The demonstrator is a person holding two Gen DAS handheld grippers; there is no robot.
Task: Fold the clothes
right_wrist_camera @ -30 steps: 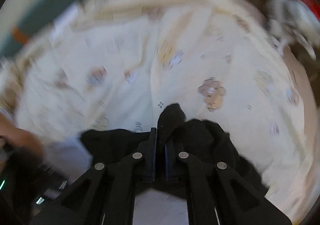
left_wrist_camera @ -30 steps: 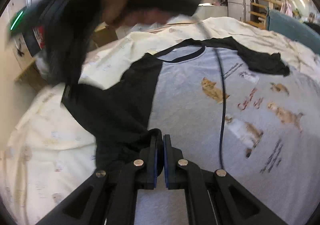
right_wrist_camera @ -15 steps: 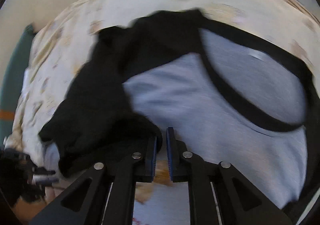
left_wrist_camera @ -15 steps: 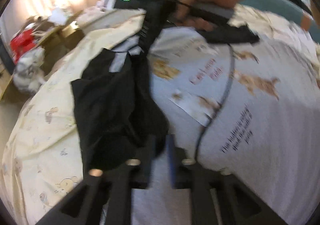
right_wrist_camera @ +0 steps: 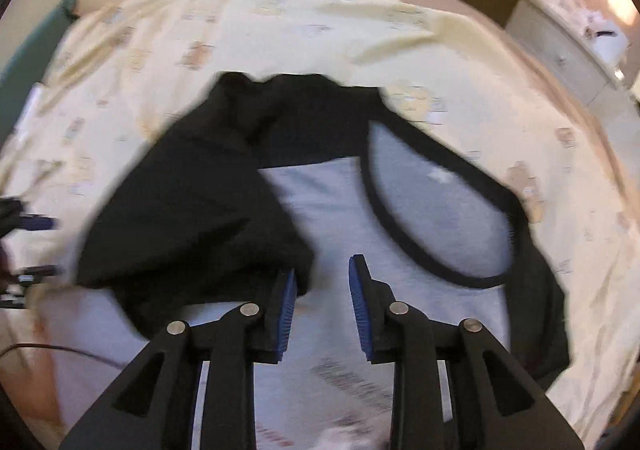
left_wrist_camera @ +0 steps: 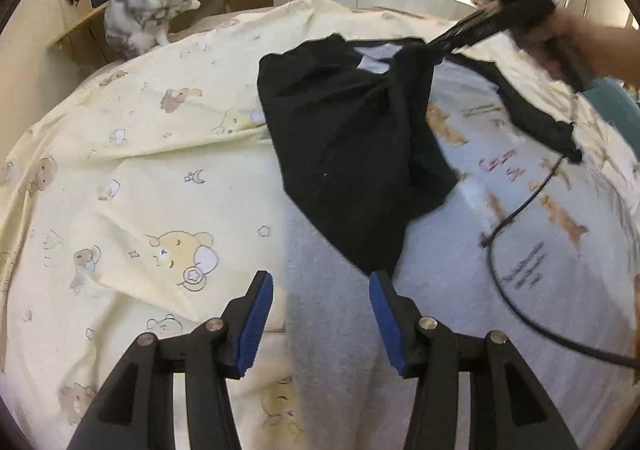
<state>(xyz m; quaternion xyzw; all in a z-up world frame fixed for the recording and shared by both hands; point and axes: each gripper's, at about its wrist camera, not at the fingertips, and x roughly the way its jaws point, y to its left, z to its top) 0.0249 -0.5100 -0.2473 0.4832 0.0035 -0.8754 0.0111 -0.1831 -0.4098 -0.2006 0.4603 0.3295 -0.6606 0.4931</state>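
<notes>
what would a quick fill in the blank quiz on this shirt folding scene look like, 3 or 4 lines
1. The left gripper has its jaws ____.
2. The sleeve folded over the grey t-shirt is coloured ____.
3. The animal sitting at the far edge of the bed sheet is a ____.
4. The right gripper holds ____ between its pads.

Missing words: open; black; cat; nothing
</notes>
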